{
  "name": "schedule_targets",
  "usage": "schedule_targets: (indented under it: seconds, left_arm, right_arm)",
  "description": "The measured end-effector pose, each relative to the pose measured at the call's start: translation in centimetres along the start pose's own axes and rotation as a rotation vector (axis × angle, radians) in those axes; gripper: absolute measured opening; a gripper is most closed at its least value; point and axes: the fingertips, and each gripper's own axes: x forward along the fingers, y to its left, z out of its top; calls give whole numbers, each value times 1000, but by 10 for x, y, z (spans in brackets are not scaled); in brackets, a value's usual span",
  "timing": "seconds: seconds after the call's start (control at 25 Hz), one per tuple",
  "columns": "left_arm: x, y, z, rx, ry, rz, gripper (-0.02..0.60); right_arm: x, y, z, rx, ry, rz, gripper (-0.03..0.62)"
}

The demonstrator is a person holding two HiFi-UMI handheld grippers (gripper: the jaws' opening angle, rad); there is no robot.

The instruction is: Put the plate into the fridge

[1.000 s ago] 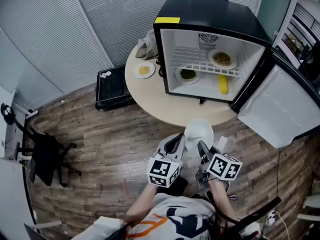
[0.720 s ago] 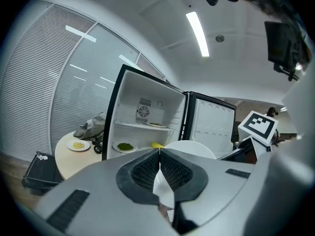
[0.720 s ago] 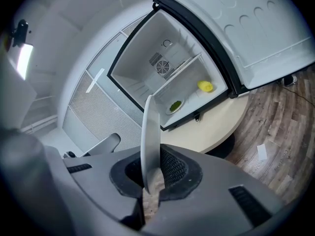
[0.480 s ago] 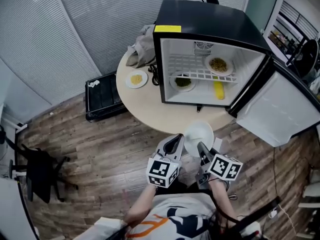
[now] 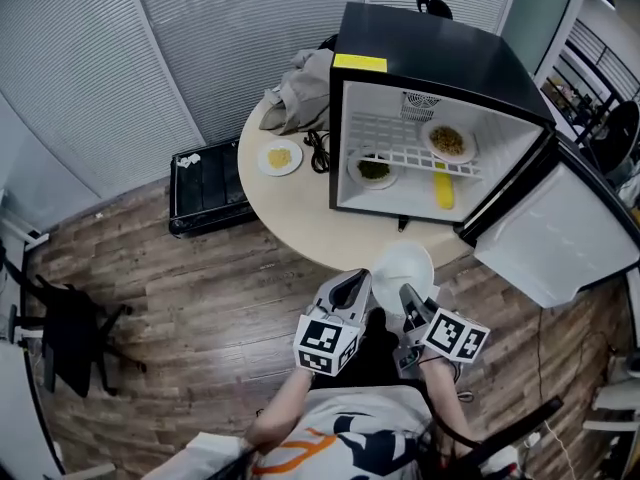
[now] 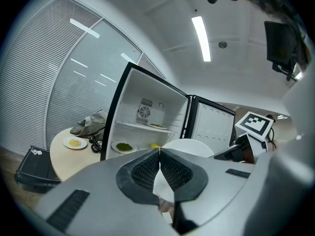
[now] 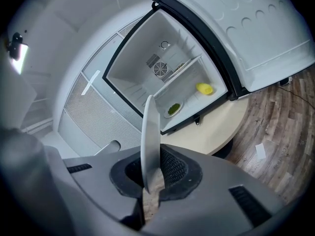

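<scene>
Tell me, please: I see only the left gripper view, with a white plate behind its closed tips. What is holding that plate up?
Observer: The right gripper is. In its own view, its jaws are clamped on the rim of the plate.
Visitor: Is there any food on it?
Observer: No. The head view looks down on its face, and it is bare white.
Visitor: And is there room inside?
Observer: From above, the wire shelf in the fridge carries one plate of food at its right end. The left part of the shelf is bare.
</scene>
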Motion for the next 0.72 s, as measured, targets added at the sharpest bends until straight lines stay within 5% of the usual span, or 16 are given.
schedule_targets:
  seconds: [0.72]
  left_arm:
    - [62, 44, 21, 38, 27, 57, 12]
  right_arm:
    - [57, 15, 109, 58, -86, 136, 21]
